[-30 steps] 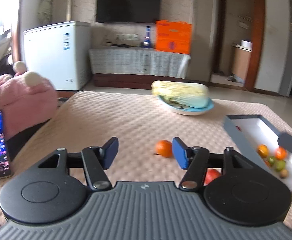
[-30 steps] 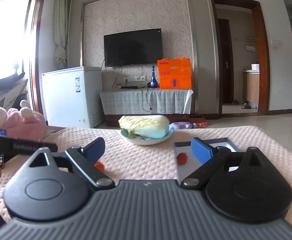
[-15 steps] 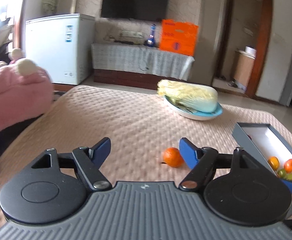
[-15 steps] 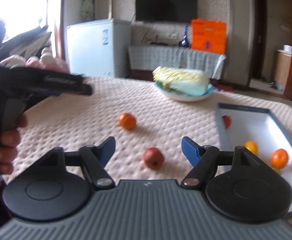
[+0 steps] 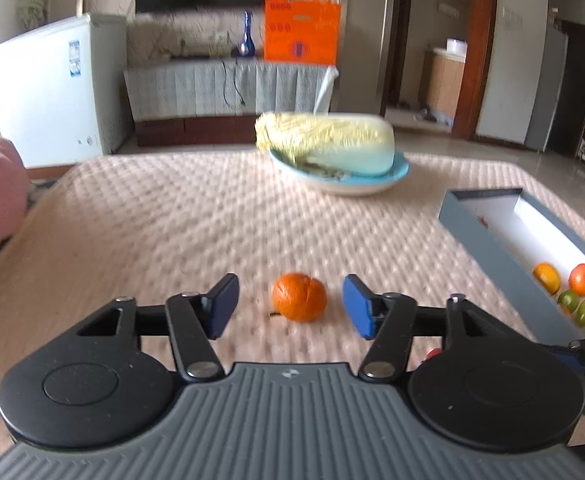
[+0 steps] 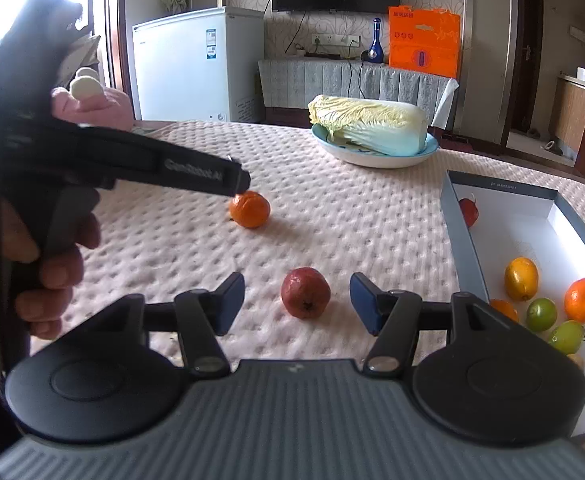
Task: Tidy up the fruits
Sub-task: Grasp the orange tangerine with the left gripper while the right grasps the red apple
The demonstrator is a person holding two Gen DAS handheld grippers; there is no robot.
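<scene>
Left wrist view: my left gripper (image 5: 290, 306) has just been closing and stands about half open, the orange (image 5: 299, 297) sitting between the pads with a gap on each side, so nothing is gripped. The orange lies on the quilted cloth (image 5: 172, 216) in the near middle. Far behind it a cabbage (image 5: 324, 142) rests in a blue bowl (image 5: 398, 174), and the box (image 5: 480, 232) lies to the right with several fruits in its near end. I judge the orange light and firm but yielding under its skin, round enough to roll, so I would take it across its widest middle and squeeze gently.

Right wrist view: my right gripper (image 6: 296, 300) has also just been closing and is roughly half open around the red fruit (image 6: 305, 292), the pads apart from it on both sides. It lies on the cloth just left of the box (image 6: 462, 236). The left gripper (image 6: 140, 164) reaches in from the left, its tip at the orange (image 6: 249, 209) farther off. The red fruit looks small, hard and smooth-skinned, likely slippery; I would clamp it at its broadest part, level with the cloth.
</scene>
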